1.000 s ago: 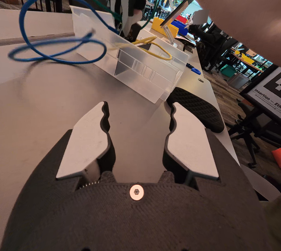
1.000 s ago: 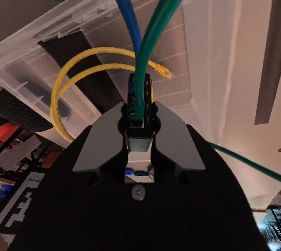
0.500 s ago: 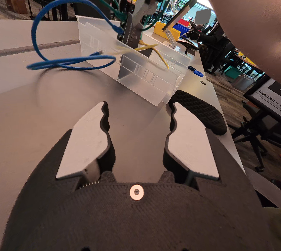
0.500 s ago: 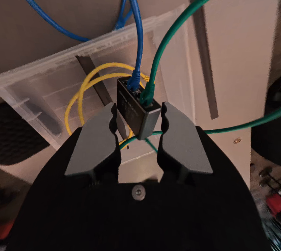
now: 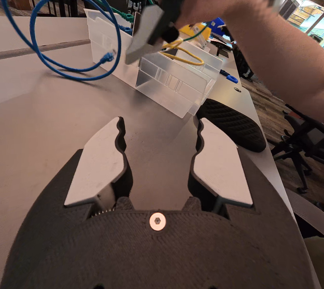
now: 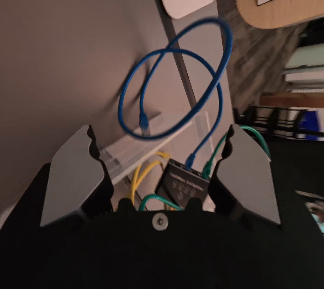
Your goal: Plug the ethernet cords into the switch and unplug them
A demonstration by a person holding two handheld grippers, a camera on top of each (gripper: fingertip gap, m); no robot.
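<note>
The black switch (image 6: 184, 185) stands in the clear bin (image 6: 149, 149). A blue cord (image 6: 201, 105) and a green cord (image 6: 207, 169) are plugged into it. The blue cord's free plug (image 6: 144, 122) hangs loose. A yellow cord (image 6: 140, 175) lies coiled in the bin. My right gripper (image 6: 160, 133) is open wide above the switch and does not hold it. My left gripper (image 5: 159, 122) is open and empty over the table, short of the bin (image 5: 166, 78). The left wrist view shows the blue cord (image 5: 75, 73), the green plug (image 5: 127, 16) and a finger of the right gripper (image 5: 145, 35).
A black ribbed pad (image 5: 231, 131) lies right of the bin near the table's right edge (image 5: 254, 114). A person's forearm (image 5: 263, 43) reaches over the bin. Office chairs (image 5: 298, 149) stand on the floor to the right. Blue scissor handles (image 5: 231, 78) lie behind the bin.
My right gripper has opened, let go of the switch and drawn back above it. The switch now stands in the bin with both cords in it. The left gripper has stayed open.
</note>
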